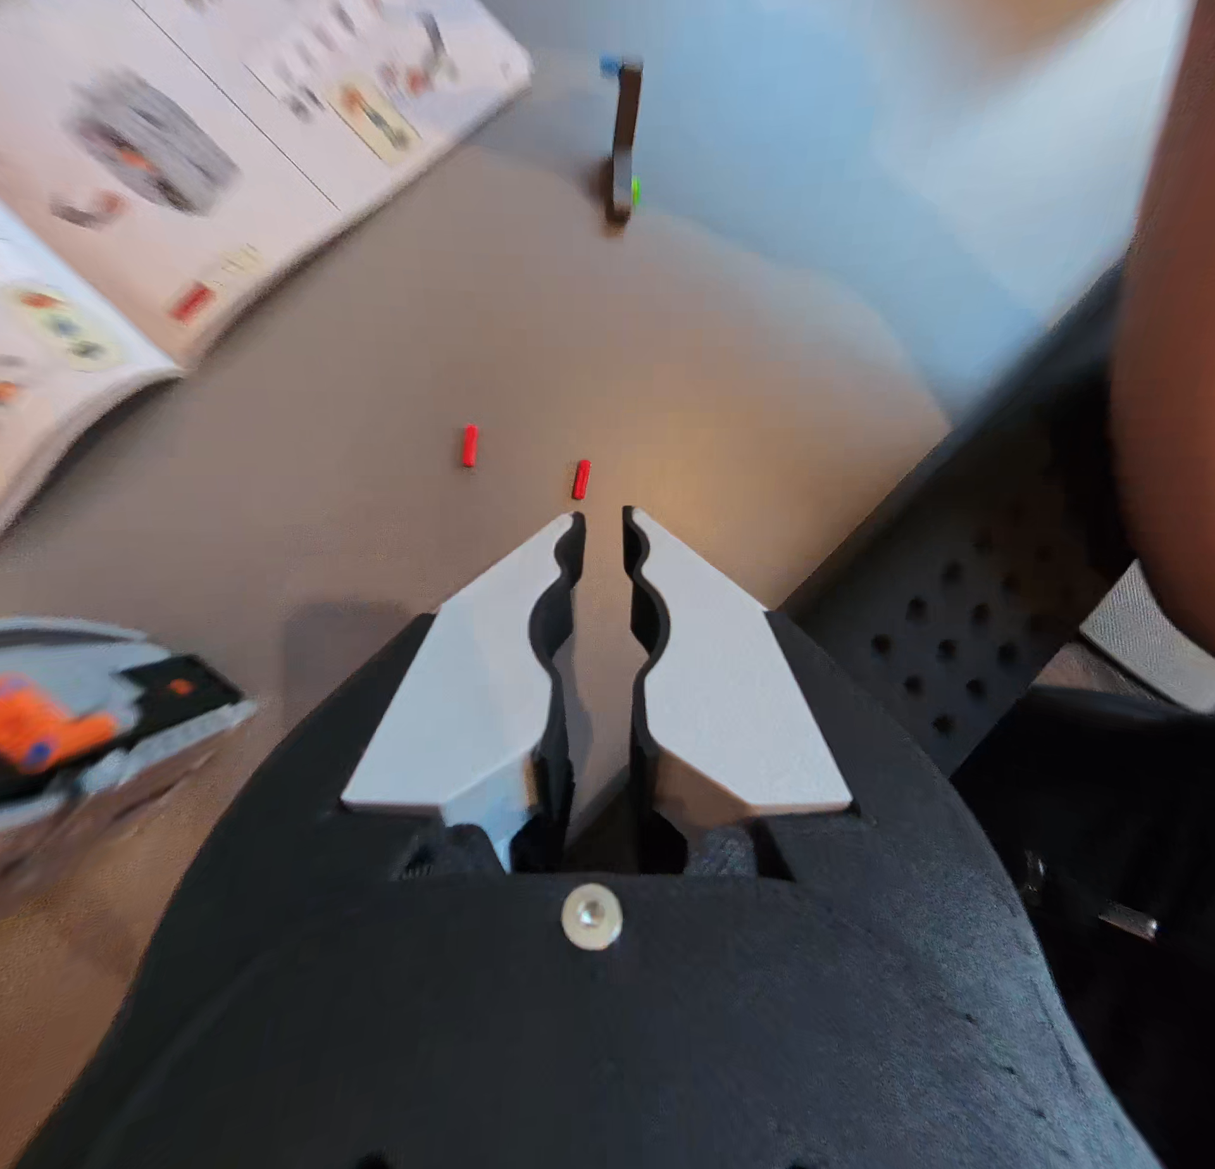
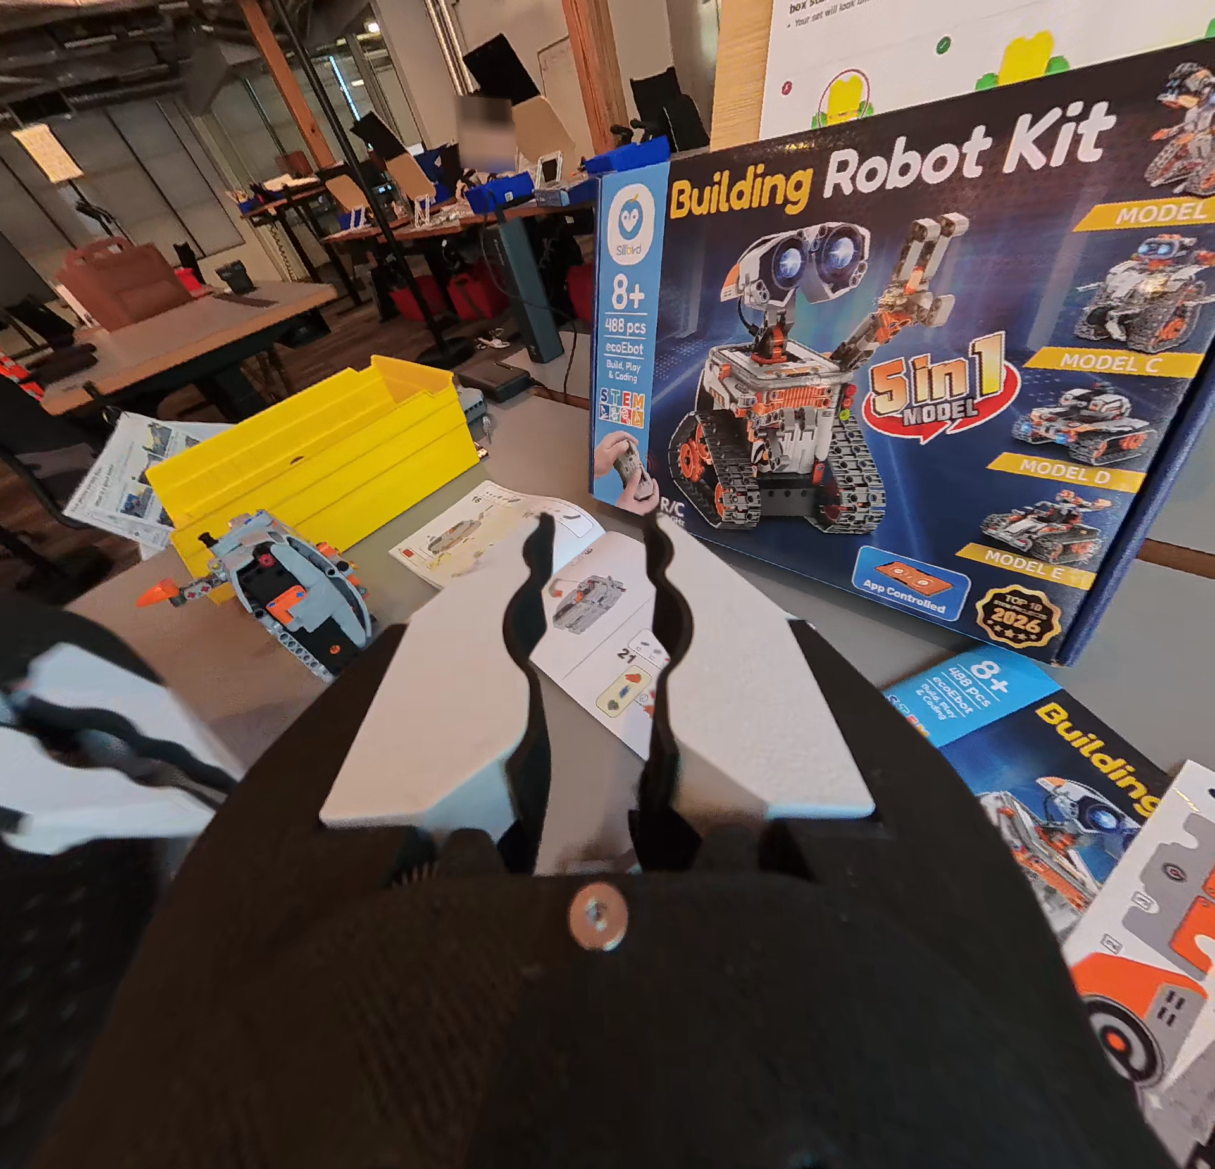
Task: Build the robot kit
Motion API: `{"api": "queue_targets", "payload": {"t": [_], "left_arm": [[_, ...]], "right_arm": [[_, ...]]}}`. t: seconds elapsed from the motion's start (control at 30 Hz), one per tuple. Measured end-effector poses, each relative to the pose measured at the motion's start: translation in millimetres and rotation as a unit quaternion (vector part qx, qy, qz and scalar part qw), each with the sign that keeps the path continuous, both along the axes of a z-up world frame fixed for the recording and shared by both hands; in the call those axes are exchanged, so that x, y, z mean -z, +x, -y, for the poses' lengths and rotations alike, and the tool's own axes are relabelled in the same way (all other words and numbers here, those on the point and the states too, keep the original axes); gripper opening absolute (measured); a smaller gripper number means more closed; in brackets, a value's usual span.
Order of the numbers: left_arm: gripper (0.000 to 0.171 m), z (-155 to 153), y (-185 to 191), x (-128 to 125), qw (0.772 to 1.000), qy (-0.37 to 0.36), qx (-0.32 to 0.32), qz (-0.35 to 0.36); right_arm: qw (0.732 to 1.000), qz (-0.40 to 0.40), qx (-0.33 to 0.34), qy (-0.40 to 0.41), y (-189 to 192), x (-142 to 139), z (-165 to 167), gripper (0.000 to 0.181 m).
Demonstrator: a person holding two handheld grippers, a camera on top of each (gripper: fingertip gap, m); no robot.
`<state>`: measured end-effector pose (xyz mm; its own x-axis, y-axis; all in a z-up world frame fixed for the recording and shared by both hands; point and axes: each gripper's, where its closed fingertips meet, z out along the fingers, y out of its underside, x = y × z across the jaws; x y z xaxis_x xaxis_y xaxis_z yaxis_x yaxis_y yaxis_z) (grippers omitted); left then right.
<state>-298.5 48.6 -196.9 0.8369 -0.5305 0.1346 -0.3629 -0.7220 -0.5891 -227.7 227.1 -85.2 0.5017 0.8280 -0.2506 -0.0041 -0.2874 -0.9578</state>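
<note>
In the left wrist view my left gripper hovers low over the grey-brown table, its jaws a narrow gap apart and empty. A small red pin lies just ahead of its left fingertip, and a second red pin lies a little further left. A black bent beam with a blue and a green pin stands farther ahead. My right gripper is open and empty, held above an open instruction booklet. A partly built grey, black and orange model sits to its left, and also shows in the left wrist view.
A yellow bin stands behind the model. A large kit box stands upright at the right, with another box lying flat before it. The booklet lies at the left. An arm fills the right edge. My left gripper shows at the left. The left gripper's tips are roughly 20 centimeters from the right gripper's. The small red pin is closer to my left gripper, around 6 centimeters from its tips; the right tips are 25 centimeters off.
</note>
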Motion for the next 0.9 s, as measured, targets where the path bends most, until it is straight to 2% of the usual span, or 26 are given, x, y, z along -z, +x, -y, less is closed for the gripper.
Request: {"api": "queue_targets", "payload": {"t": [0.1, 0.17, 0.3, 0.4, 0.43, 0.5, 0.6, 0.7, 0.8, 0.83, 0.9], "left_arm": [[0.008, 14, -14, -53, 0.987, 0.158, -0.027, 0.025], [0.019, 27, -28, -86, 0.966, 0.254, -0.044, 0.016], [0.036, 49, -71, -135, 0.904, 0.408, -0.12, -0.031], [0.03, 57, -98, -151, 0.864, 0.476, -0.154, -0.058], [0.032, 57, -105, -148, 0.863, 0.475, -0.163, -0.061], [0.039, 53, -115, -137, 0.879, 0.44, -0.18, -0.036], [0.056, 50, -117, -125, 0.9, 0.403, -0.165, 0.009], [0.066, 45, -129, -124, 0.896, 0.416, -0.155, -0.013], [0.089, 34, -134, -113, 0.905, 0.399, -0.146, -0.017], [0.093, 31, -133, -110, 0.91, 0.389, -0.142, -0.009], [0.094, 26, -128, -113, 0.912, 0.389, -0.13, 0.016]], "right_arm": [[1.0, 0.008, -0.002, 0.002, 1, 2, -1, 0.028], [1.0, 0.006, -0.005, 0.013, 1, 1, -3, 0.027], [0.997, -0.001, 0.002, 0.083, 5, -13, -8, 0.027], [0.98, -0.001, 0.077, 0.181, 23, -37, -17, 0.025], [0.971, -0.006, 0.091, 0.22, 27, -48, -15, 0.025], [0.955, -0.007, 0.096, 0.28, 30, -66, -6, 0.033], [0.941, -0.001, 0.102, 0.322, 30, -75, 1, 0.062], [0.928, -0.019, 0.114, 0.353, 30, -80, 6, 0.083], [0.922, -0.019, 0.083, 0.378, 19, -76, 18, 0.085], [0.921, -0.012, 0.082, 0.38, 17, -74, 20, 0.085], [0.914, 0.0, 0.092, 0.395, 17, -74, 26, 0.072]]}}
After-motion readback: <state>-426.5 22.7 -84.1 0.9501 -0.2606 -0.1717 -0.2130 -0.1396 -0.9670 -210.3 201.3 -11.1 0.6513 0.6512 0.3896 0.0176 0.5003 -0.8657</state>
